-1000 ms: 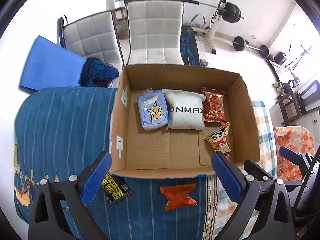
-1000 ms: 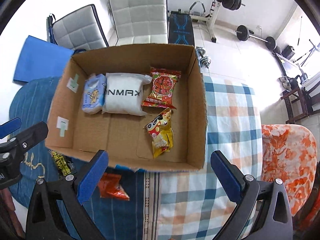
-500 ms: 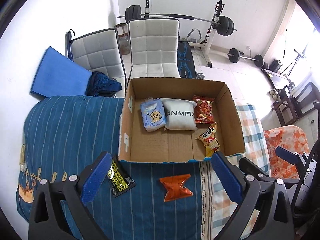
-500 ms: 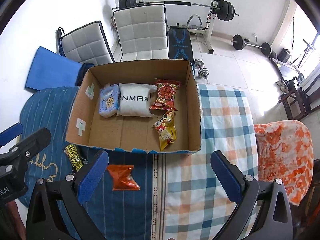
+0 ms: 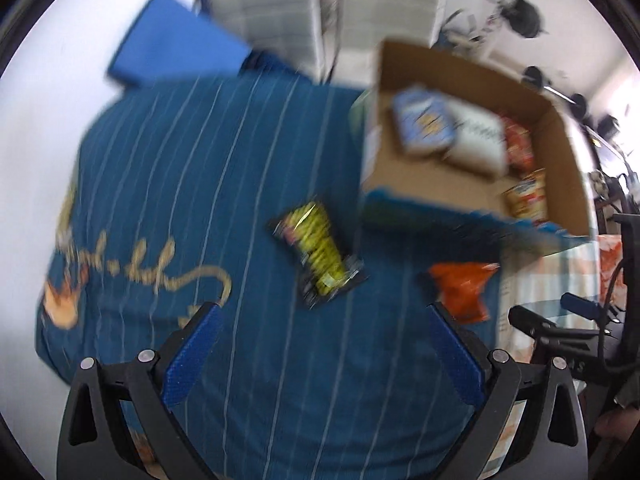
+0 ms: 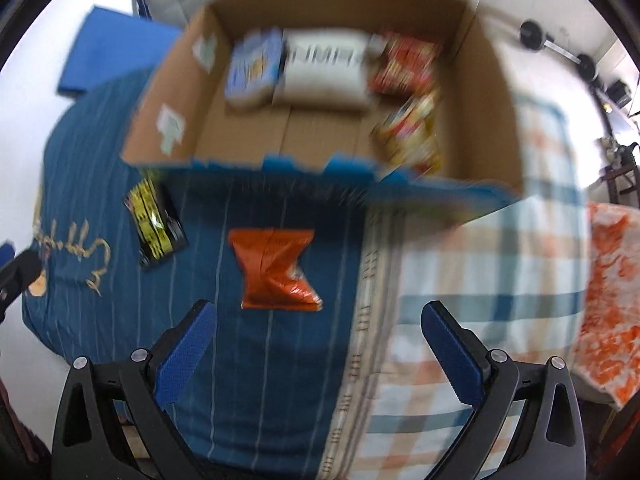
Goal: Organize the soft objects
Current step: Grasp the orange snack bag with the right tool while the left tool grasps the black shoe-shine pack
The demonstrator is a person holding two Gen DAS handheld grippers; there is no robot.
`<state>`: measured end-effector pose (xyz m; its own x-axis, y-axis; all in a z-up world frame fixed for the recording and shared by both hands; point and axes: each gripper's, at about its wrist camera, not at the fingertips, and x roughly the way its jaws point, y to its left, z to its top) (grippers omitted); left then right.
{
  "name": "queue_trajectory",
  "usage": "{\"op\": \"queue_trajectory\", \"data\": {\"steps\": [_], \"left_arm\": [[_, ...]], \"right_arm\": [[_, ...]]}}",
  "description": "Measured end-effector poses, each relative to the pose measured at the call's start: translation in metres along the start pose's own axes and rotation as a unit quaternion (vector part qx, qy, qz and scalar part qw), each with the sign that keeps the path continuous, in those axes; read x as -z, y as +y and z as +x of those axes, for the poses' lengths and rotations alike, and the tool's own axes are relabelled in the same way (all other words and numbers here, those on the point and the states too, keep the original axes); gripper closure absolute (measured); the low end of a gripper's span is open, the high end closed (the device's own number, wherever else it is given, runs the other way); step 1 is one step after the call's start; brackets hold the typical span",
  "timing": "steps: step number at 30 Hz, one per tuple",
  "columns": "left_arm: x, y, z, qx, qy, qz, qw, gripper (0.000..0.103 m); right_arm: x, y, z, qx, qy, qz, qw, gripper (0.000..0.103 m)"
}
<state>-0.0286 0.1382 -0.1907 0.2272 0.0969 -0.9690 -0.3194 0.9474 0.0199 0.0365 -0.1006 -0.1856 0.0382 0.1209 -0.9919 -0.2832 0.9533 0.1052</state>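
A black and yellow snack packet lies on the blue striped cloth, just ahead of my open, empty left gripper; it also shows in the right wrist view. An orange packet lies on the cloth just ahead of my open, empty right gripper; it also shows in the left wrist view. The cardboard box behind them holds a blue pack, a white pack, a red packet and a yellow packet. Both views are motion-blurred.
A checked cloth covers the right part of the surface. An orange-patterned cushion is at the far right. A blue mat and white chairs stand behind the bed. The right gripper's tip shows at the left view's right edge.
Both grippers have dropped toward the cloth. The left one swung left over the black and yellow packet; the right one now sits close over the orange packet. Both stay open.
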Motion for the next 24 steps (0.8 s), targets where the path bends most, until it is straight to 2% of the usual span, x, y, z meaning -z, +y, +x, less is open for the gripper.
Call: {"op": "queue_trajectory", "data": {"steps": [3, 7, 10, 11, 12, 15, 23, 24], "left_arm": [[0.0, 0.021, 0.032, 0.012, 0.039, -0.037, 0.9985, 0.001], [-0.01, 0.037, 0.074, 0.039, 0.078, -0.083, 0.9927, 0.001], [-0.025, 0.04, 0.104, 0.049, 0.101, -0.106, 0.988, 0.001], [-0.031, 0.04, 0.114, 0.05, 0.107, -0.112, 0.9867, 0.001], [-0.034, 0.04, 0.121, 0.048, 0.11, -0.114, 0.9862, 0.001], [-0.043, 0.033, 0.144, 0.038, 0.124, -0.102, 0.9864, 0.001], [-0.05, 0.01, 0.176, 0.02, 0.135, -0.071, 0.988, 0.001], [-0.051, 0.008, 0.178, 0.02, 0.134, -0.066, 0.9886, 0.006]], "right_arm": [[-0.002, 0.009, 0.046, -0.001, 0.029, 0.015, 0.999, 0.0], [-0.003, 0.014, 0.084, -0.02, 0.052, 0.046, 0.997, 0.001], [-0.004, 0.018, 0.103, -0.031, 0.061, 0.067, 0.995, 0.017], [-0.005, 0.02, 0.108, -0.032, 0.066, 0.07, 0.995, 0.03], [-0.005, 0.021, 0.113, -0.029, 0.069, 0.076, 0.994, 0.04], [-0.004, 0.021, 0.116, -0.03, 0.065, 0.093, 0.993, 0.048], [-0.003, 0.022, 0.108, -0.014, 0.063, 0.089, 0.994, 0.054], [-0.003, 0.02, 0.108, -0.013, 0.064, 0.09, 0.994, 0.054]]}}
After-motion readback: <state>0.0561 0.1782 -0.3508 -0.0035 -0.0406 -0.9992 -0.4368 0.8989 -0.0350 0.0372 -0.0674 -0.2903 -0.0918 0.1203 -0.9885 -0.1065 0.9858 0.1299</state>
